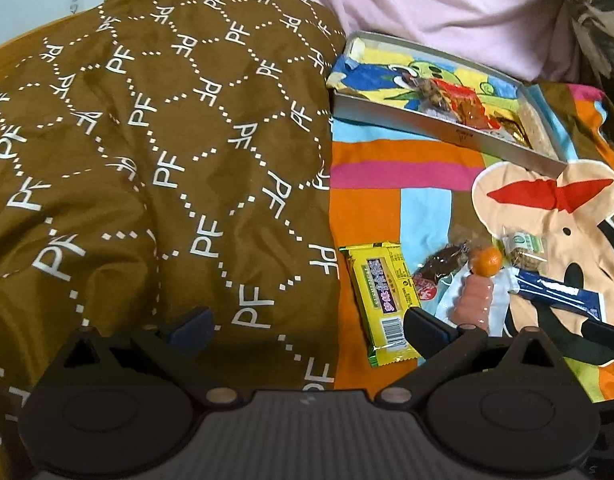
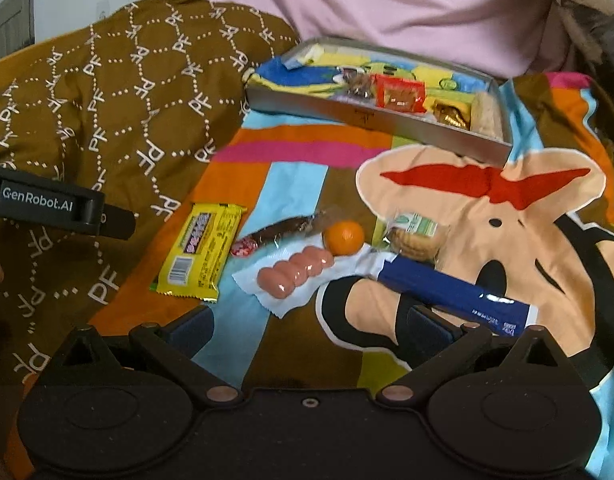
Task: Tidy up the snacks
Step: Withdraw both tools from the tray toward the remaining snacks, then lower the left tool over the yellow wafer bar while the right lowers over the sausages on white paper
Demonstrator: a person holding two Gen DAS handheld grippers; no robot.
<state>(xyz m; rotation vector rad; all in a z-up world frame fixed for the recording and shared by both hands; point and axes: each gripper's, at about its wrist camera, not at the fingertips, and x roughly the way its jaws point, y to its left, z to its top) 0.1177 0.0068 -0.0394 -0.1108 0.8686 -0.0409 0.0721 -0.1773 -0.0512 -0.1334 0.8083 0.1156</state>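
On the bed, near the tin (image 2: 371,118), loose snacks (image 2: 295,268) lie; both tools, left (image 1: 307,324) and right (image 2: 311,320), spread wide, empty.

Soft, even light falls on everything ahead of me, bright enough to keep colours strong, with no hard shadows. The pink sheet (image 1: 447,4) beyond the metal tray (image 2: 371,118) looks washed out and pale, so the light seems strongest on that far side. A small white glare streak sits on the blue packet (image 2: 459,296), well in front of the tray. Both views bend at the edges, with black corners above the tray. Print on the wrappers is soft and smeared, and detail inside the tray is mushy.
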